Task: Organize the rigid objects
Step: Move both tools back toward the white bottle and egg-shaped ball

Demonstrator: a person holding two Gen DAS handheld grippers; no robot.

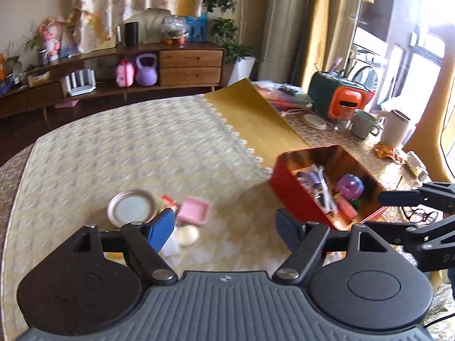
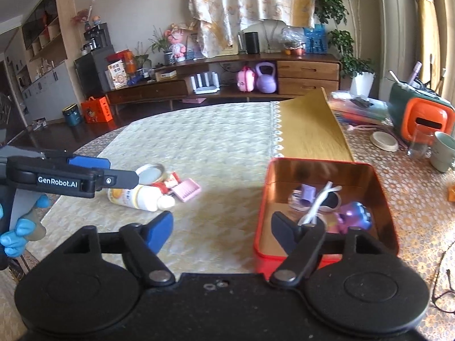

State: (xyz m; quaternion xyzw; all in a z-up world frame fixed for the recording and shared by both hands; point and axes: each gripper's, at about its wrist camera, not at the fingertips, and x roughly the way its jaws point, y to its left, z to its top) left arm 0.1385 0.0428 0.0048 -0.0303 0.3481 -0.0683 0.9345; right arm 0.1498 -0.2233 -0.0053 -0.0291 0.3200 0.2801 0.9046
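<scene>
A red tin (image 1: pixel 295 196) stands open on the cream tablecloth and holds a purple toy (image 1: pixel 351 186) and several small items. Left of it lies a small pile: a round metal lid (image 1: pixel 132 207), a pink comb-like piece (image 1: pixel 194 210) and a white bottle (image 1: pixel 186 234). My left gripper (image 1: pixel 224 227) hovers open between the pile and the tin, with nothing between its fingers. In the right wrist view my right gripper (image 2: pixel 221 230) is open and empty by the near left corner of the tin (image 2: pixel 318 161). There the left gripper (image 2: pixel 122 170) reaches over the lid (image 2: pixel 150 173) and bottle (image 2: pixel 142 199).
A folded gold cloth (image 2: pixel 310 125) lies behind the tin. To the right stand a mug (image 2: pixel 443 150), an orange and green box (image 2: pixel 426 119) and a glass. Spectacles (image 1: pixel 421 216) lie near the table's right edge. A blue-gloved hand (image 2: pixel 14 238) holds the left gripper.
</scene>
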